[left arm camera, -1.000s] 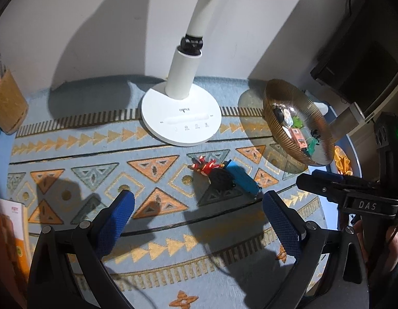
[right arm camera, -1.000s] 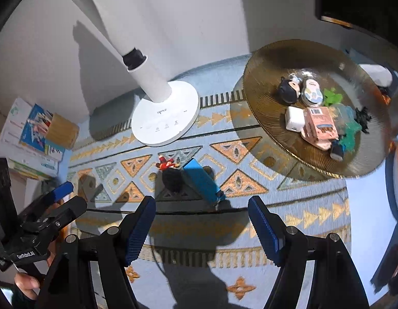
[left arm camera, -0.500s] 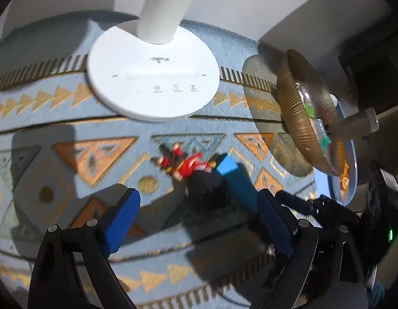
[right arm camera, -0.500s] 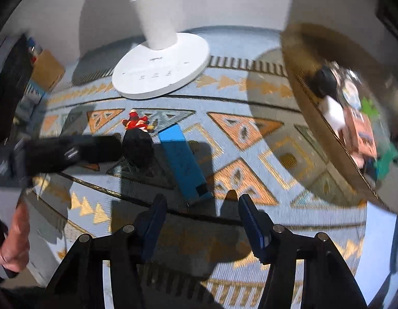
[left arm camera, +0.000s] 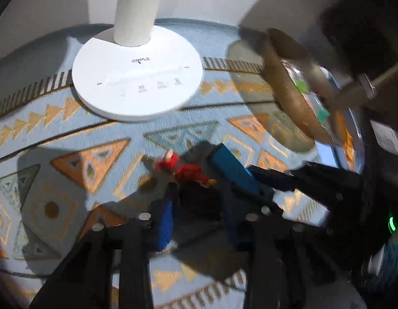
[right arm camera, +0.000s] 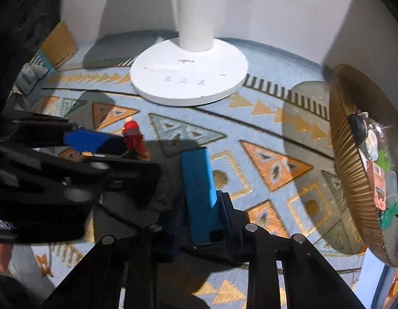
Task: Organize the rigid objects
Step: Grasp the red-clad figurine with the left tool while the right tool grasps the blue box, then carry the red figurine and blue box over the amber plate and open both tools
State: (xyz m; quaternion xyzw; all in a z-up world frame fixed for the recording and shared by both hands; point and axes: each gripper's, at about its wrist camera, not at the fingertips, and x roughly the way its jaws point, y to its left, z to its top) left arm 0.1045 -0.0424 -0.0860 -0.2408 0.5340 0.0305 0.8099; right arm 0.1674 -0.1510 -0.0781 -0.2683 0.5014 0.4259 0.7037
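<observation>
A blue rectangular block (right arm camera: 199, 188) lies on the patterned mat, and my right gripper (right arm camera: 201, 221) is shut on its near end. The block also shows in the left wrist view (left arm camera: 232, 170). A black round object (left arm camera: 199, 203) sits between the fingers of my left gripper (left arm camera: 199, 219), which has closed in around it. A small red figure (left arm camera: 183, 170) lies just beyond it and also shows in the right wrist view (right arm camera: 133, 139). The left gripper appears at the left of the right wrist view (right arm camera: 96, 141).
A white lamp base (left arm camera: 137, 79) stands behind the objects. A brown ribbed plate (right arm camera: 353, 170) holding several small items sits at the right. A cardboard holder (right arm camera: 57, 43) stands at the far left.
Both grippers moved down and forward to the mat. The right gripper closed on the blue block. The left gripper narrowed around the black object.
</observation>
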